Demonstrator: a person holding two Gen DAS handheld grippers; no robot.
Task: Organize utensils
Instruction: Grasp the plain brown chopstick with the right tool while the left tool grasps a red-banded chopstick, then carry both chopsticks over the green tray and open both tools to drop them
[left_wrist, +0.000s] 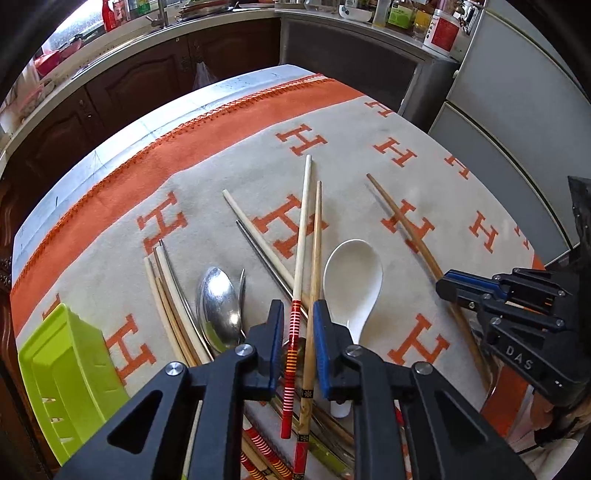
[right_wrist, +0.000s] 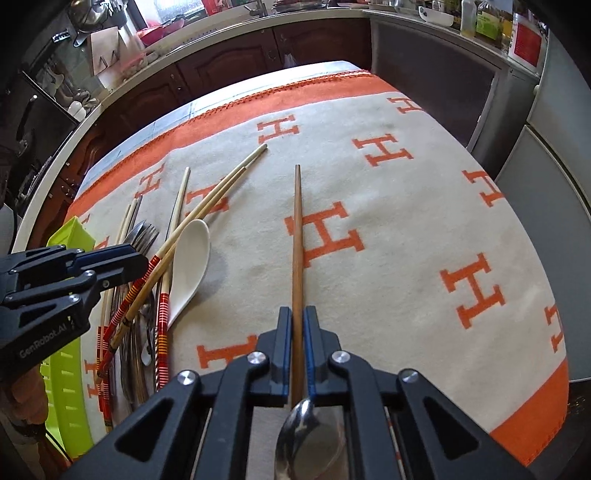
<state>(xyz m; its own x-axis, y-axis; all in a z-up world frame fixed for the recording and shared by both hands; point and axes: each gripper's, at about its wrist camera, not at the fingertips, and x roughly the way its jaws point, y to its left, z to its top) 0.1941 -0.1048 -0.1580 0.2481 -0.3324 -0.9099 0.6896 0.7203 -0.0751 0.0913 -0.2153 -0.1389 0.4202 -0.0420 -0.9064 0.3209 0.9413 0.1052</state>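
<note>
My left gripper (left_wrist: 298, 321) has its jaws around two chopsticks with red banded handles (left_wrist: 303, 236); they cross between the pads and are lifted off the pile. A white ceramic spoon (left_wrist: 352, 280) lies just right of it, a metal spoon (left_wrist: 218, 306) just left, with more pale chopsticks (left_wrist: 170, 295) beside that. My right gripper (right_wrist: 297, 325) is shut on a plain brown chopstick (right_wrist: 297, 236) that points away across the cloth; it also shows in the left wrist view (left_wrist: 406, 225). A metal spoon (right_wrist: 306, 439) lies under the right gripper.
A lime-green plastic tray (left_wrist: 62, 376) sits at the table's left edge, also in the right wrist view (right_wrist: 74, 236). Forks (right_wrist: 142, 234) lie in the utensil pile. The table has an orange-and-cream cloth (right_wrist: 406, 229). Kitchen cabinets and a fridge stand beyond.
</note>
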